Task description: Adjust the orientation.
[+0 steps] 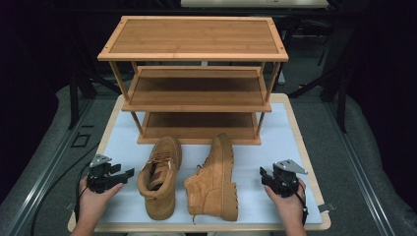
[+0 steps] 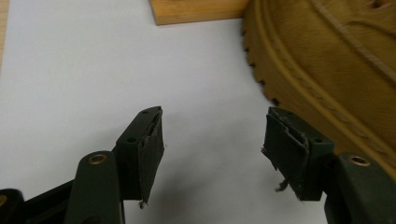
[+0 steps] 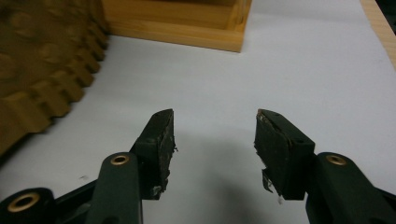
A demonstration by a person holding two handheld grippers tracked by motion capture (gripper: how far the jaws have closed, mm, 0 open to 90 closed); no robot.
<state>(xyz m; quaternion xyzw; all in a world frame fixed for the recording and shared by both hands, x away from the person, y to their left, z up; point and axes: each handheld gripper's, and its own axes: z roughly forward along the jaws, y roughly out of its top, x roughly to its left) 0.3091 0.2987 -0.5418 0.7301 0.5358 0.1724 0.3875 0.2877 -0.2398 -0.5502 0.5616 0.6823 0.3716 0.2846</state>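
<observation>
Two tan suede lace-up boots lie before a three-tier wooden shoe rack [image 1: 193, 54] on a white-covered table [image 1: 275, 142]
The left boot [image 1: 160, 174] stands upright, the right boot [image 1: 216, 179] lies on its side; the left gripper [image 1: 129, 173] and right gripper [image 1: 262, 176] flank them, jaws spread, holding nothing

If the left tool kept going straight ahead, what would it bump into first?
Probably nothing soon: the left tool points over bare white mat. The boot sits just beside its path, and the wooden rack lies farther ahead.
</observation>
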